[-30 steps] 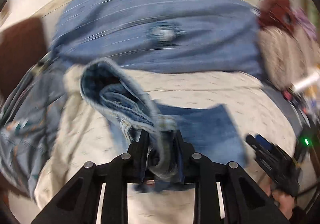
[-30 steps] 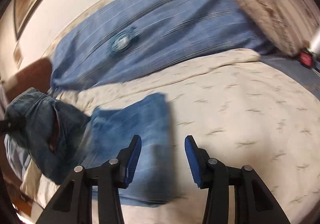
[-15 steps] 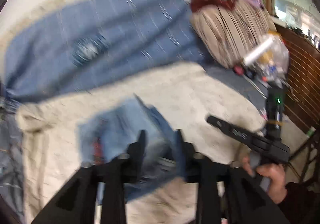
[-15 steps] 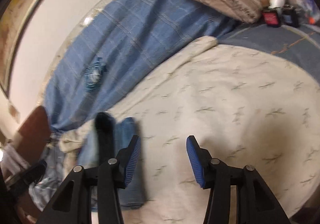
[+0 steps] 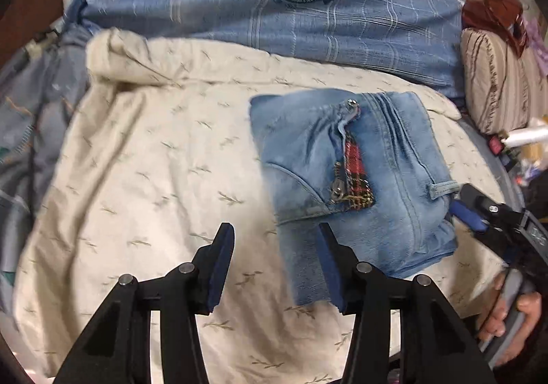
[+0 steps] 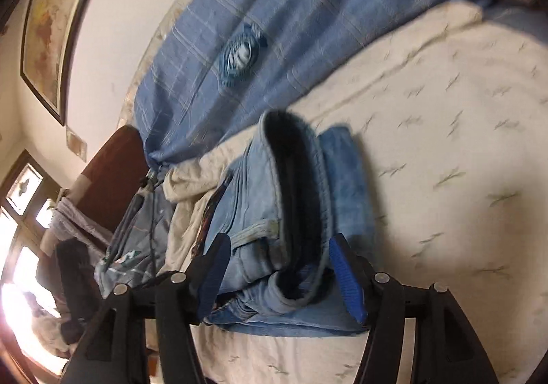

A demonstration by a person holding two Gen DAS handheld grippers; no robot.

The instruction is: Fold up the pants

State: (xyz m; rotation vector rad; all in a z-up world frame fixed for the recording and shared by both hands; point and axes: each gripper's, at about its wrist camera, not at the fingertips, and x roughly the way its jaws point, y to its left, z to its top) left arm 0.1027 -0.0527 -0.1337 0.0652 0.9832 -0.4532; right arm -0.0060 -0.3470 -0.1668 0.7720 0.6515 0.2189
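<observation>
Light blue jeans lie folded into a compact bundle on the cream bedspread, zipper and red plaid lining facing up. My left gripper is open and empty, just left of the bundle's near corner. My right gripper is open, its blue pads on either side of the bundle's waistband end; it also shows in the left wrist view at the bundle's right edge.
A blue checked pillow with a round emblem lies along the headboard. A striped cushion and small bottles sit at the right. A grey-blue sheet is bunched at the left. A framed picture hangs on the wall.
My left gripper carried the jeans' waist end over onto the folded legs, let go and opened. My right gripper moved in around the bundle's end.
</observation>
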